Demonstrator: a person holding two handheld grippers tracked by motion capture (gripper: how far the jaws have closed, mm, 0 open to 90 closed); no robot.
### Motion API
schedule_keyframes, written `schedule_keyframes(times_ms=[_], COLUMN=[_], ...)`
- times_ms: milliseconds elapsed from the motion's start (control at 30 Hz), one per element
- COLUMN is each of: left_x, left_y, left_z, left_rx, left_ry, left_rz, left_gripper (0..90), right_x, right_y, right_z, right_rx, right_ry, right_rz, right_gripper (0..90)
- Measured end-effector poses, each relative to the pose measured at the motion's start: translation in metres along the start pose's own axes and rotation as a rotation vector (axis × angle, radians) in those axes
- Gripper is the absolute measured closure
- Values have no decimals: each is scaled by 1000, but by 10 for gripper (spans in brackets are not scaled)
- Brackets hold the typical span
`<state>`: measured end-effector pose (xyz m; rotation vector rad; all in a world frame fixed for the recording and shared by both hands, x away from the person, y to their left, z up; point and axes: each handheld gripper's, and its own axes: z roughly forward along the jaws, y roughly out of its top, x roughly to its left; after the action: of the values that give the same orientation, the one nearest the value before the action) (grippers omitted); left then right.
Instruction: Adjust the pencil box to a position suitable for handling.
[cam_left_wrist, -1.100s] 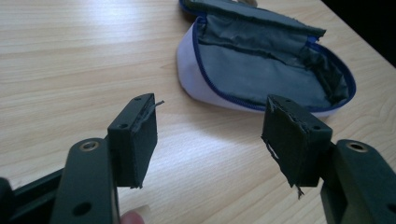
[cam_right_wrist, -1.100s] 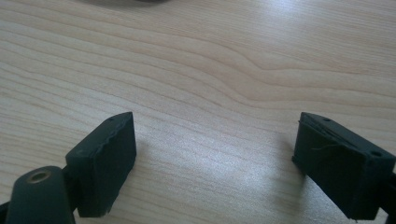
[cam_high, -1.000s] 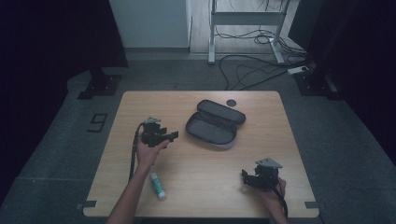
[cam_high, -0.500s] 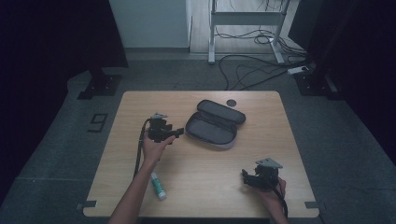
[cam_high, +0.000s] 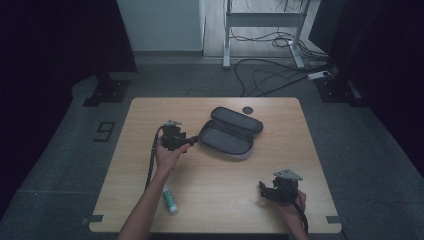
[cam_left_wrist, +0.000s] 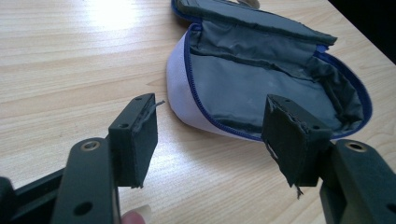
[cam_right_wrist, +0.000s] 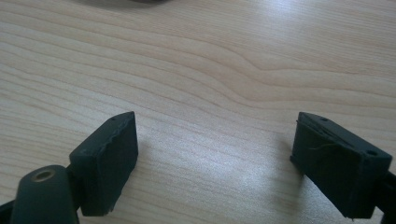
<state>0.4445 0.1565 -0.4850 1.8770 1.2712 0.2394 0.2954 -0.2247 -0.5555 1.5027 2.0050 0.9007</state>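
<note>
The open case (cam_high: 229, 131) lies at the desk's (cam_high: 215, 197) centre. The left tongs (cam_left_wrist: 212, 135), jaws apart, face its near rim; a shallow bite could slip off the soft fabric or drag it. The right tongs (cam_right_wrist: 217, 158) gape, empty, at lower right.

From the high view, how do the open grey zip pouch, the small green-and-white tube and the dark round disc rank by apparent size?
1. Open grey zip pouch, by far the largest.
2. Green-and-white tube.
3. Dark round disc, though it lies farther from the camera, so tube versus disc is unsure.
</note>
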Motion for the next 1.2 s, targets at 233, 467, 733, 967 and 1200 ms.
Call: schedule_keyframes(times_ms=[233, 467, 733, 967, 1200], left_x=[-5, -12, -19, -11, -2], left_y=[-1, -3, 5, 1, -1], left_z=[15, 27, 41, 57, 66], left_rx=[9, 22, 44, 76, 91], left_ry=[5, 18, 45, 88, 83], left_rz=[10, 21, 51, 40, 4], left_gripper=[362, 364, 360, 380, 443], right_x=[0, 0, 1, 1, 1], right_y=[0, -1, -1, -2, -2], right_z=[0, -1, -2, -2, -2], right_rx=[-2, -2, -4, -3, -3], right_ry=[-2, -7, -7, -9, -9], right_rz=[1, 7, 6, 6, 5], right_gripper=[145, 149, 156, 155, 155])
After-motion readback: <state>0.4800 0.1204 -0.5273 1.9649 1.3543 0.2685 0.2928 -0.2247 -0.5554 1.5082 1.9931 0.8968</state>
